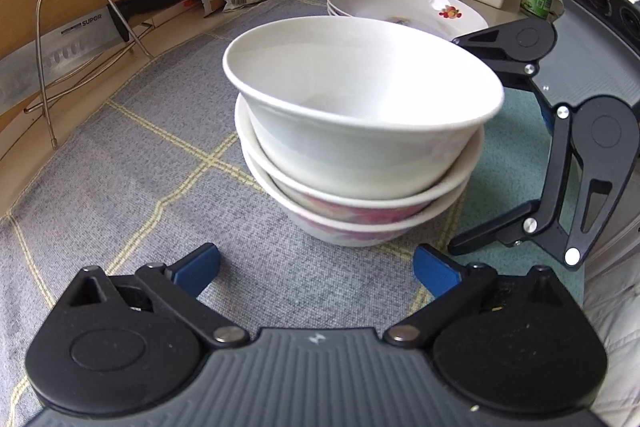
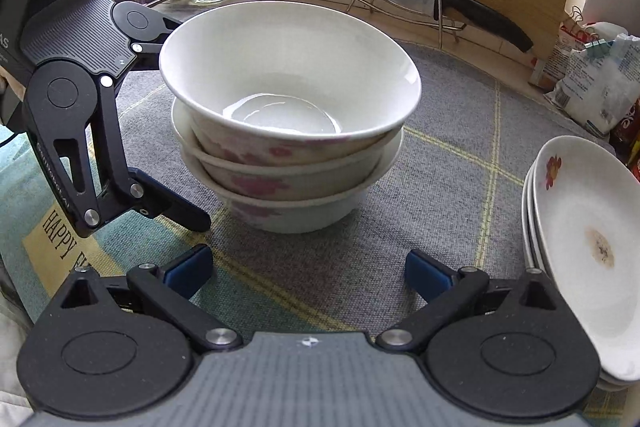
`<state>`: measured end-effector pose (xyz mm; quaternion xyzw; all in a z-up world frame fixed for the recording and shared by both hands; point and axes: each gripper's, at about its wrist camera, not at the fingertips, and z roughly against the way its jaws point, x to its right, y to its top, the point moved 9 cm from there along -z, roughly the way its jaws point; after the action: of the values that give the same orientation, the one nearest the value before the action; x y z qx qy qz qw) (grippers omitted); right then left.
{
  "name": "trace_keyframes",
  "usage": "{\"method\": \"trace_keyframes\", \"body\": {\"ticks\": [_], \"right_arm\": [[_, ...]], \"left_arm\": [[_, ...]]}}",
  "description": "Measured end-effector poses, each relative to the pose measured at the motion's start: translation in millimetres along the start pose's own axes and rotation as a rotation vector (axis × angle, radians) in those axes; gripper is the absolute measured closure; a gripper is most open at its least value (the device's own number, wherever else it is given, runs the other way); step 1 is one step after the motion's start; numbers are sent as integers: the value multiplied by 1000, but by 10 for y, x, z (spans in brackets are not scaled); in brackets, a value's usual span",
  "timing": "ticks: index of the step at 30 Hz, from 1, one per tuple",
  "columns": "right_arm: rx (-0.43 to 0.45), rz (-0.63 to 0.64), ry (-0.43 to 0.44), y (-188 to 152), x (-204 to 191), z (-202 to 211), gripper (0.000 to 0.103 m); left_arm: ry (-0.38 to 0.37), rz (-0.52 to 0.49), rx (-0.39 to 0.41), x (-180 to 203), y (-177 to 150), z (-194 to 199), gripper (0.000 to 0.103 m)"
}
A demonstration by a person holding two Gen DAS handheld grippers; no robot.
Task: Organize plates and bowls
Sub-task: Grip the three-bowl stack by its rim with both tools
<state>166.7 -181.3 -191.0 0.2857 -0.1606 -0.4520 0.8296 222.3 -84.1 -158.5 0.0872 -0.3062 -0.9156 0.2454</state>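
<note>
Left wrist: three nested bowls [image 1: 360, 131] empty, stacked plates [image 1: 404, 7] behind; both grippers [image 1: 316, 273] [image 2: 308, 269] gaping, holding nothing.

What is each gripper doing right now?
Left gripper: open, holding nothing.
Right gripper: open, holding nothing.
</note>
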Motion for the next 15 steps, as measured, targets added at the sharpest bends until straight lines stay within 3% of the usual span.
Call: {"method": "trace_keyframes", "body": {"ticks": [8,15], "right_arm": [[-30,110,83,53,-4,-21,0],[-75,157,75,136,1,-42,0]], "left_arm": [[66,61,-36,19,9,-11,0],[59,7,-37,37,53,-20,2]]}}
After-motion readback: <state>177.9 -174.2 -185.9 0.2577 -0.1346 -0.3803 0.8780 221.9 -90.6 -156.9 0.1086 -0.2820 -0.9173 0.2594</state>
